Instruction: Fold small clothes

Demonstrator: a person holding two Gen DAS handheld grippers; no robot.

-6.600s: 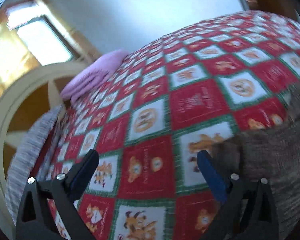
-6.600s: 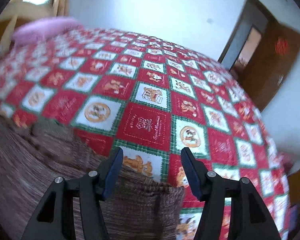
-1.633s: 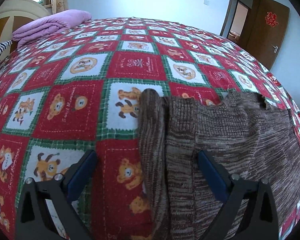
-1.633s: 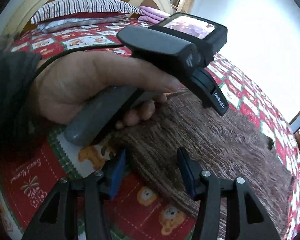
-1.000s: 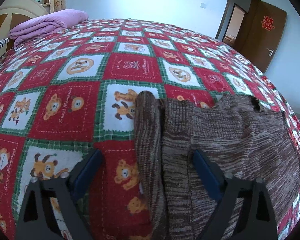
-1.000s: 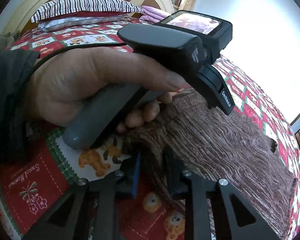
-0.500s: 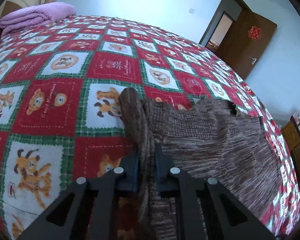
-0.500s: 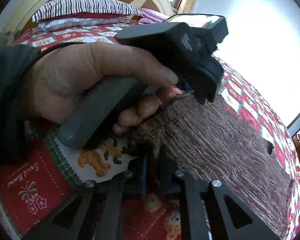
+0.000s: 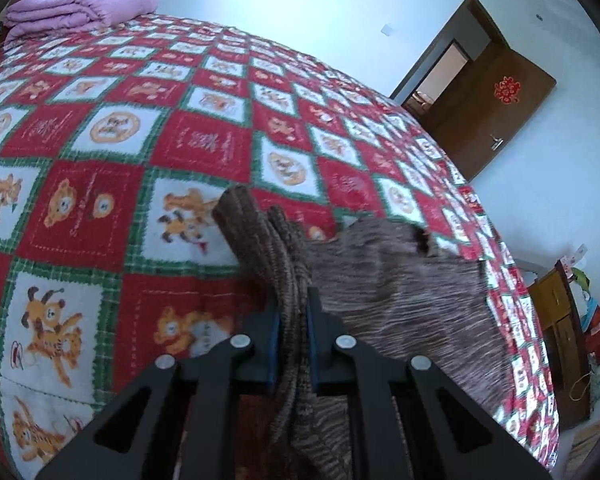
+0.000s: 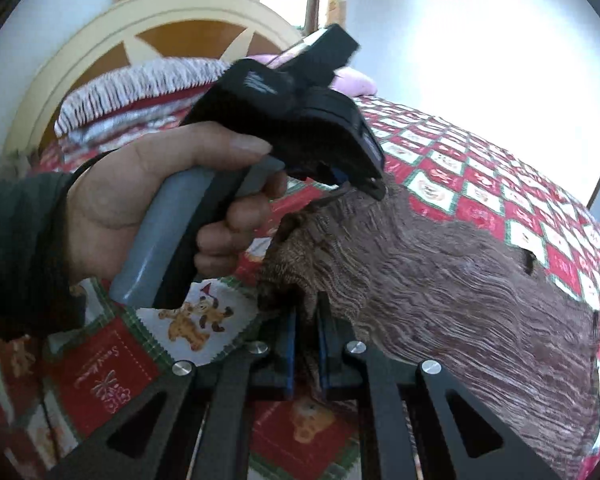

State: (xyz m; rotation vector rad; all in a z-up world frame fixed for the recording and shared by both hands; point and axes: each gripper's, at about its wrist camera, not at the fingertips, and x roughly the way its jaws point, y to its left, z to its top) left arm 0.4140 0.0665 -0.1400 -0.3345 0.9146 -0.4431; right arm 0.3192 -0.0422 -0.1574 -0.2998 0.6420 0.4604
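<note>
Bedroom scene: bed (image 9: pixel 112 184) covered with a red, green and white checked quilt printed with cartoon bears; folded purple blanket (image 9: pixel 80 8) at the far end, brown door (image 9: pixel 496 116) ajar on the right wall.

Brown knit garment (image 9: pixel 400 280) lies on the near part of the bed, one side edge gathered into a raised ridge. Left gripper (image 9: pixel 292 336): fingers clamped onto that ridge, fabric pinched between the blue pads. Right gripper (image 10: pixel 306 344): fingers likewise closed on a bunched fold of the same edge, nearer the person's left hand (image 10: pixel 148 208), which grips the other tool's grey handle.

Judgement: step in hand is lifting the pinched side to carry it across the body of the garment. To do it well, raise both ends together, keep the edge taut between the two grips, and lay it parallel to the opposite side so no diagonal crease forms. Knit is soft and stretchy; uneven pull would skew it.

Writing: script on the red quilt squares, too blurred to read. Red ornament on the door, illegible.
</note>
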